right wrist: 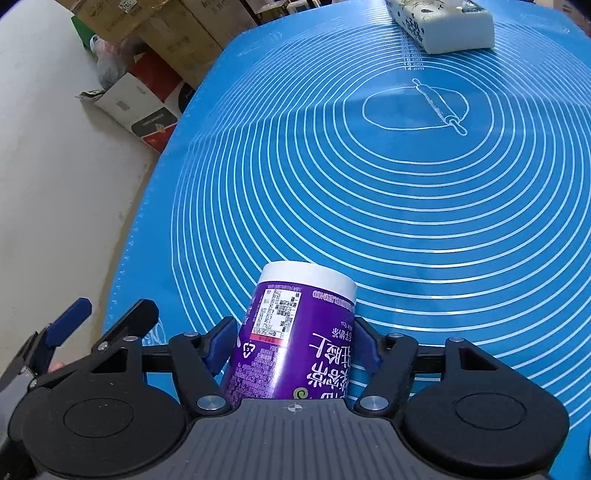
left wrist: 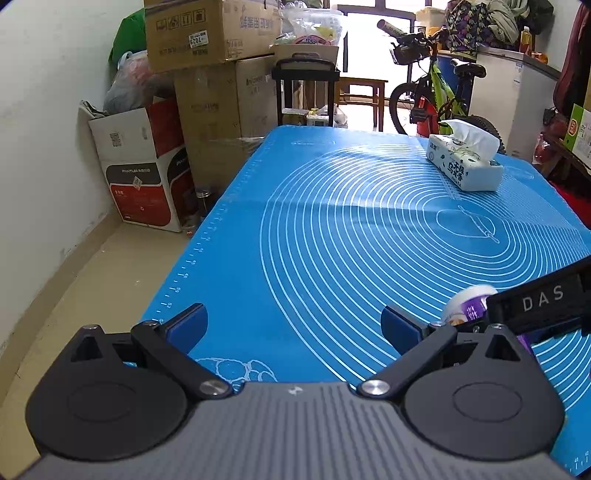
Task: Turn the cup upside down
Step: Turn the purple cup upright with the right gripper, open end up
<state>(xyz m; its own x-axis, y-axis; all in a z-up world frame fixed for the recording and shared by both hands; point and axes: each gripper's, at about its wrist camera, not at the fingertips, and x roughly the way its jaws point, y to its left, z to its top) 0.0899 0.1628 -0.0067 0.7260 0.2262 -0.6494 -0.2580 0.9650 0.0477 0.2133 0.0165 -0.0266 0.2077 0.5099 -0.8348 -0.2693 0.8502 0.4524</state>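
Observation:
A purple cup with white print and a white band at its far end sits between the blue pads of my right gripper, which is shut on it above the blue mat. The cup's print reads upside down and its body tilts away from the camera. In the left wrist view the cup shows at the right, partly hidden behind the right gripper's black body. My left gripper is open and empty, low over the mat's near left part. It also shows in the right wrist view at the lower left.
A tissue box lies at the mat's far right. Cardboard boxes, a bag and a bicycle stand beyond the table. The table's left edge drops to a tiled floor.

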